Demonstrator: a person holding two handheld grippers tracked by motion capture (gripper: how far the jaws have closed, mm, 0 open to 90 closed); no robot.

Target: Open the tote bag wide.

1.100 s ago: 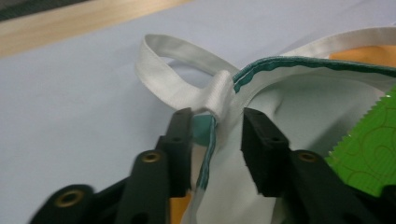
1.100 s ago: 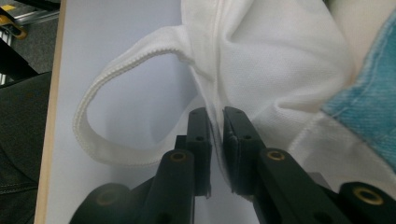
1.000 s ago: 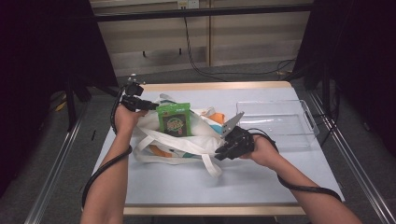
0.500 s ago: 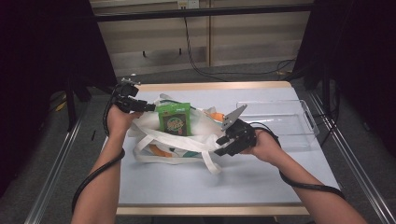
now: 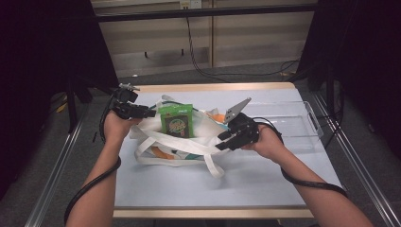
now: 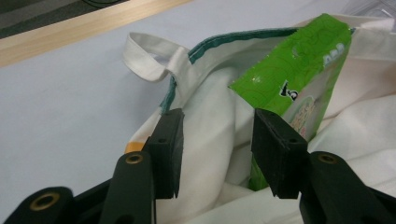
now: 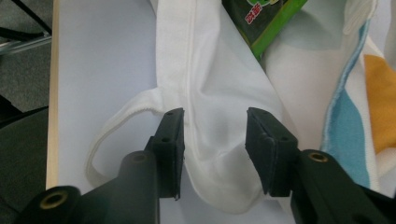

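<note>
A white tote bag [image 5: 189,142] lies slumped mid-table, with a green snack packet [image 5: 177,120] standing in its mouth. My left gripper [image 5: 146,112] is at the bag's left rim. Its jaws stand open astride the teal-trimmed edge [image 6: 180,70], loose cloth [image 6: 210,102] between them and the packet [image 6: 299,70] just past the right jaw. My right gripper [image 5: 223,140] hovers at the bag's front right. Its jaws have just opened and then closed a little, and they stand open over a fold of white cloth [image 7: 210,70], without pinching it. A handle loop [image 7: 107,135] lies beside that fold.
A clear plastic tray [image 5: 293,123] sits at the right of the table. A wooden strip [image 5: 213,87] runs along the table's far edge. Metal rails run along both sides. A second white handle [image 5: 215,168] trails toward the front. Black cables hang from both grippers.
My left hand has shifted slightly left, still at the bag's rim. The right gripper has lifted a little at the bag's front. The packet still stands upright.
</note>
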